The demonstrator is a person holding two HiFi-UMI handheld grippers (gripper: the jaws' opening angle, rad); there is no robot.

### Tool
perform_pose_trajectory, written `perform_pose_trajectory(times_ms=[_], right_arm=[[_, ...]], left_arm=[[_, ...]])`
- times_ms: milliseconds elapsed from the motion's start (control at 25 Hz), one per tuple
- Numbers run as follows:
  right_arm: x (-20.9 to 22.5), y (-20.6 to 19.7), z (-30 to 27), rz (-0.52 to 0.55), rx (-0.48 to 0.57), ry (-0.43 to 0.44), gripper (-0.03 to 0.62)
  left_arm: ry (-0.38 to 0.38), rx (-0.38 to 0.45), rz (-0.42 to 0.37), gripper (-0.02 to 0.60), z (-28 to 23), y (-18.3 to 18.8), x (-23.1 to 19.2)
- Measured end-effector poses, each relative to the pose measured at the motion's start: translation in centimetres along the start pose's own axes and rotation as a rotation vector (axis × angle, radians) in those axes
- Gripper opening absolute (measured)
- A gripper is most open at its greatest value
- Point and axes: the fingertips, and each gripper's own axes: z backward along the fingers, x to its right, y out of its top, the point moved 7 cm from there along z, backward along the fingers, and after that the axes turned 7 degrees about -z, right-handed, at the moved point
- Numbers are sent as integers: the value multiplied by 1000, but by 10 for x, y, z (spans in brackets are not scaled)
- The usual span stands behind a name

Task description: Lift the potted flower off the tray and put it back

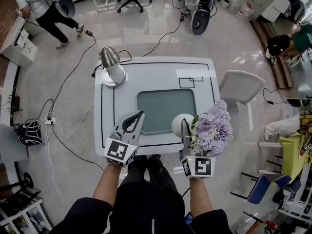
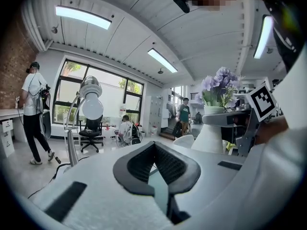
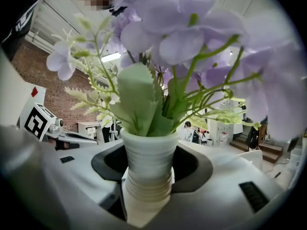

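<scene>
White ribbed pot of lilac flowers [image 3: 146, 169], pinched in right gripper [image 3: 147, 157], is risking tipping, being top-heavy; left gripper [image 2: 154, 147] idling closed, empty.

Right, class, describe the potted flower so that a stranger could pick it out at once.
Find the white table in the middle of the room. Over its near right side, the right gripper grips a white ribbed pot. Its lilac blooms are the only flowers there.

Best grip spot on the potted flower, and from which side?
Grip the potted flower at its ribbed waist under the wider rim, level from the side: blooms block the top, and the rim likely stops slipping. The right hand-held gripper holds it so.
</scene>
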Motion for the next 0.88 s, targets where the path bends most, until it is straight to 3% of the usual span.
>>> perform_pose_trajectory(times_ms=[880], right_arm=[[-4, -12, -5, -15, -28, 42, 239]], left_arm=[[-8, 15, 3, 5, 2, 5, 6]])
